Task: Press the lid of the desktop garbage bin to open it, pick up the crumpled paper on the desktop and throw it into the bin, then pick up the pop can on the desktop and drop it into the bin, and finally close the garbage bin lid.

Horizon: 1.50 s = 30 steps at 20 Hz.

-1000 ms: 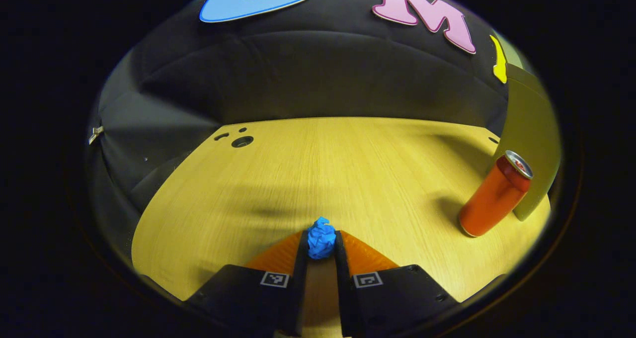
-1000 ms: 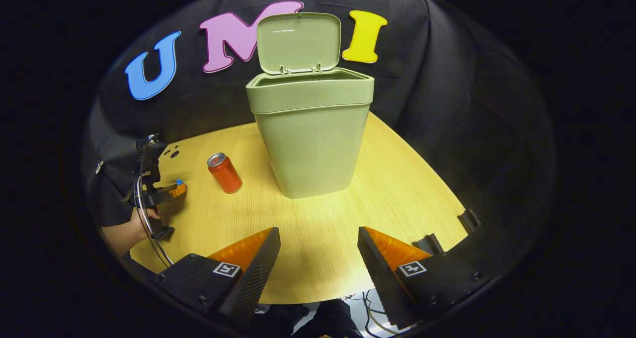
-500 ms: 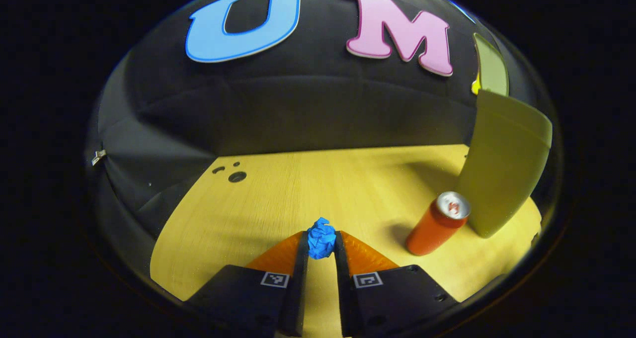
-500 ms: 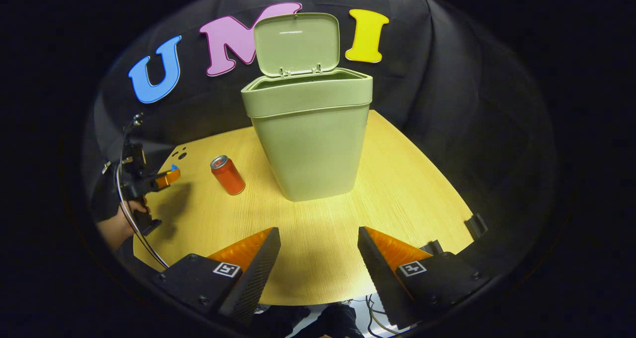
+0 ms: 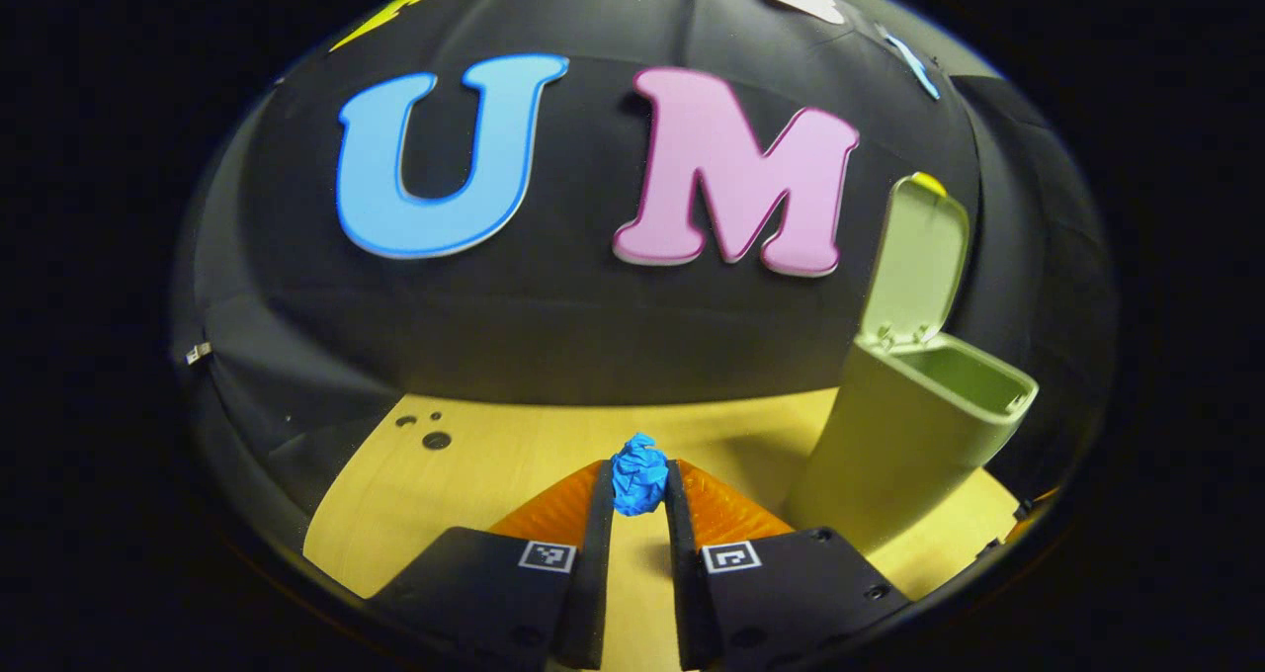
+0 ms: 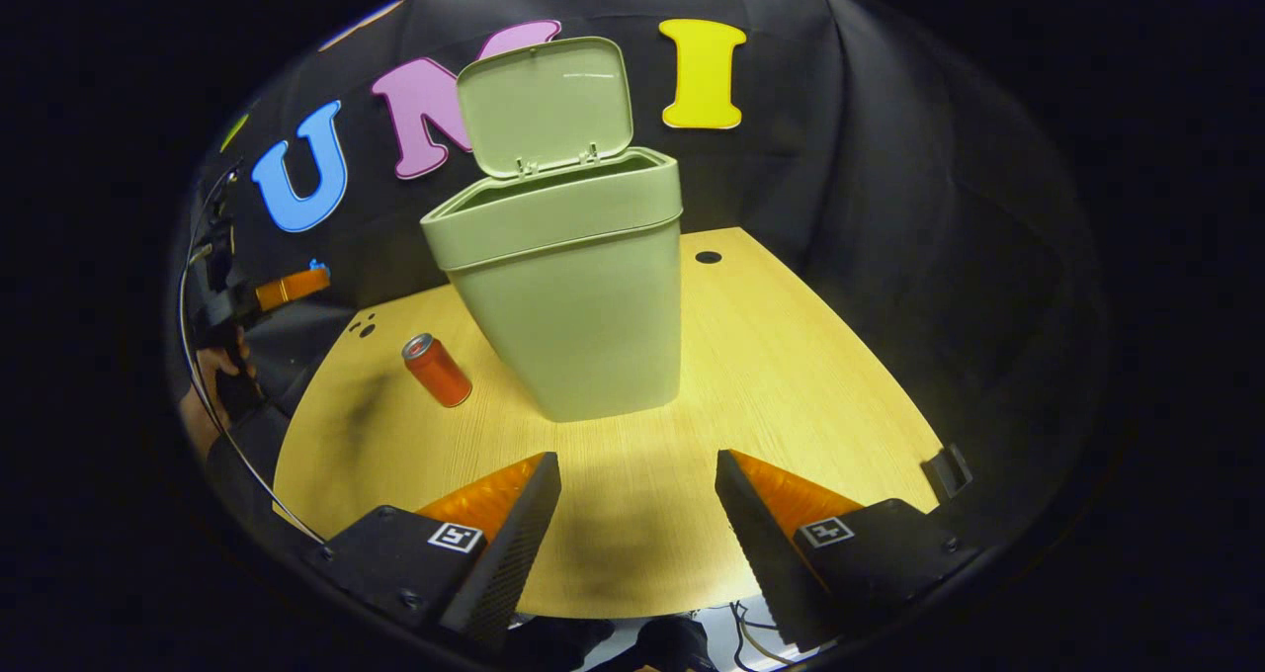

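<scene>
1. The left gripper [image 5: 637, 489] was clenched on the crumpled paper [image 5: 638, 473], the small blue wad pinched right at the fingertips, held up above the desktop [image 5: 494, 455]. In the right gripper view it sat at the far left, lifted well above the table.

2. The garbage bin [image 6: 573, 296] stood in the middle of the desktop with its lid [image 6: 544, 107] tipped up and back, mouth open. In the left gripper view the bin lay to the right, well apart from the paper.

3. The grip looked shallow. Because only the fingertips held the wad, a quick swing toward the bin could probably have shaken it loose onto the table.

4. If the fingers had released before the paper was over the opening, the light wad might have struck the rim and bounced out.

5. Coming in too high or too far back risked knocking the raised lid, which could have dropped shut.

6. The pop can [image 6: 436, 370] stood upright just left of the bin, on the side the left gripper would approach from; a low pass might have toppled it and sent it rolling.

7. The right gripper [image 6: 637, 524] hung released and empty at the near edge.
</scene>
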{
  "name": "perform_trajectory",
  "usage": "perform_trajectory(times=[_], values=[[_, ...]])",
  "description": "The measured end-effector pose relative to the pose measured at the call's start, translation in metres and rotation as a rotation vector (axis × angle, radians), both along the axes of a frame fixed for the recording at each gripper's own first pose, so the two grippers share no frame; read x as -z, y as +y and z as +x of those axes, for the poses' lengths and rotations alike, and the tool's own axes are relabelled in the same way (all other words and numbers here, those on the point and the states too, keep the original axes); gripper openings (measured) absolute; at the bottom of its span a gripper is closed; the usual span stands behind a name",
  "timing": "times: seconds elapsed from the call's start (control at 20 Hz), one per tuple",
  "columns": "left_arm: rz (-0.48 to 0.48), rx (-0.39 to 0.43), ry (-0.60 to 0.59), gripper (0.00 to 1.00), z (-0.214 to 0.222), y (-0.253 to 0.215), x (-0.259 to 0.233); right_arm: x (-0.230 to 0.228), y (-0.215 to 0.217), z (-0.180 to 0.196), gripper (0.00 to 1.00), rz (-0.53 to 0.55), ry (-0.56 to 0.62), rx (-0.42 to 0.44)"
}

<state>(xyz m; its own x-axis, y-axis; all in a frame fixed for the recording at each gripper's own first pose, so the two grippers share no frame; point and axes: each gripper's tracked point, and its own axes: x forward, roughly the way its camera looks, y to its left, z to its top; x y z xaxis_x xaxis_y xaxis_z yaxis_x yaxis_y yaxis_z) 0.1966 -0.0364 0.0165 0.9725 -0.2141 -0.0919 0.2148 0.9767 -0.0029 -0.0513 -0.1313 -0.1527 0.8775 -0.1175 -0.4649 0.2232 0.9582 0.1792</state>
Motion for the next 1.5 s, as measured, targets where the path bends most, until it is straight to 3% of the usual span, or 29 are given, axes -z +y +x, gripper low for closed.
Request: perform_trajectory(times=[0.05, 0.1, 0.55, 0.7, 0.85, 1.2, 1.5], values=[[-0.005, 0.022, -0.020, 0.28, -0.005, -0.017, -0.013, 0.002, -0.005, -0.002, 0.99, -0.008, -0.003, -0.008], [-0.011, 0.045, -0.036, 0.32, -0.009, -0.033, -0.025, 0.004, -0.010, -0.004, 0.99, -0.014, -0.005, -0.018], [-0.060, 0.183, -0.094, 0.32, -0.040, -0.170, -0.062, 0.026, -0.044, -0.017, 0.99, 0.017, -0.003, -0.089], [-0.069, 0.209, -0.100, 0.28, -0.037, -0.198, -0.061, 0.020, -0.052, -0.014, 0.99, 0.000, -0.027, -0.116], [-0.070, 0.237, -0.085, 0.33, -0.035, -0.221, -0.054, 0.012, -0.061, -0.009, 0.99, -0.013, -0.061, -0.130], [-0.021, 0.259, -0.058, 0.30, -0.024, -0.251, -0.043, 0.015, -0.061, -0.002, 0.99, -0.009, -0.065, -0.171], [-0.011, 0.266, -0.046, 0.55, -0.022, -0.256, -0.034, 0.015, -0.059, 0.002, 0.99, -0.037, -0.068, -0.209]])
